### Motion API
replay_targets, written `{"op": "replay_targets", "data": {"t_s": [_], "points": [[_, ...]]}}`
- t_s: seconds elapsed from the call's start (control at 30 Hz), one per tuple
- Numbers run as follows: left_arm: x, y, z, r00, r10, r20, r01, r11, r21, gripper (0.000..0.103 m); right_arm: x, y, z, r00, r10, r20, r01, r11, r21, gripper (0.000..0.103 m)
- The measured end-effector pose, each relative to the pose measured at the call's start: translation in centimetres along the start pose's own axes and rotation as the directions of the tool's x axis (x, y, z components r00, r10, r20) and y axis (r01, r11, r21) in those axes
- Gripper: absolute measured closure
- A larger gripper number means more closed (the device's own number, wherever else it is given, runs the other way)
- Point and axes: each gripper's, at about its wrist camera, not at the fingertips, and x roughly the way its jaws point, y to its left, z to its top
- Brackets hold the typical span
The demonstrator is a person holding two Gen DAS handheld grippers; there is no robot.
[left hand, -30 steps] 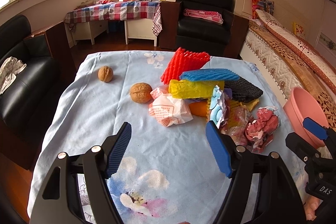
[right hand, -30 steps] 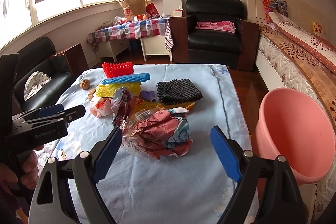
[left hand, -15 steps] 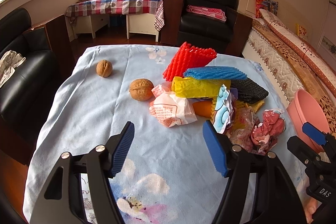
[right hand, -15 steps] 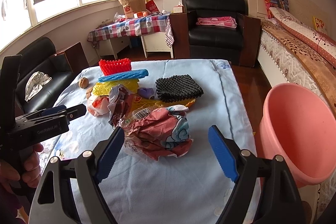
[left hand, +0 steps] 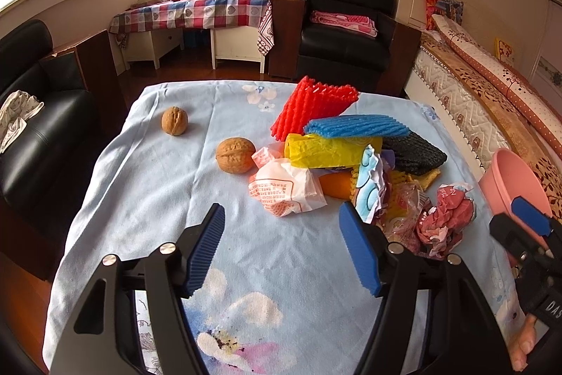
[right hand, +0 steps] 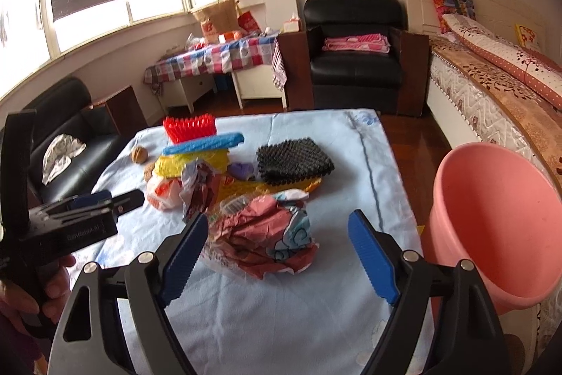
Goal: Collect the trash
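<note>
Blue pads: both my claws carry ribbed blue pads on black arms; nothing lies between either pair
Left claw: my left gripper hangs over the near part of the table, jaws standing wide, having eased in a little just now; bare cloth under the gap
Right claw: my right gripper stands wide too; its left pad is just beside the crumpled red wrapper, not pressing it
Table: pale blue floral cloth covers it
Trash heap: on the right half of the table; red foam net farthest, blue foam net across the yellow foam net, black foam net to the right, white printed bag at the near left of the heap
Walnuts: near walnut just beside the white bag; far walnut alone to the left, well apart from the heap
Pink basin: off the table's right edge, tilted, mouth towards me
</note>
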Motion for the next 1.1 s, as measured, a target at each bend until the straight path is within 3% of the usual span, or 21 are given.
{"op": "replay_targets", "data": {"t_s": [0.33, 1.1], "points": [[-0.8, -0.2, 0.0, 1.0, -0.004, 0.018, 0.004, 1.0, 0.005, 0.035, -1.6, -0.2, 0.3, 0.997, -0.038, 0.07, 0.036, 0.999, 0.021, 0.022], [-0.7, 0.5, -0.3, 1.0, -0.021, 0.015, 0.021, 1.0, -0.009, 0.035, -0.9, 0.5, -0.1, 0.999, -0.034, 0.027, 0.034, 0.999, -0.005, 0.022]]}}
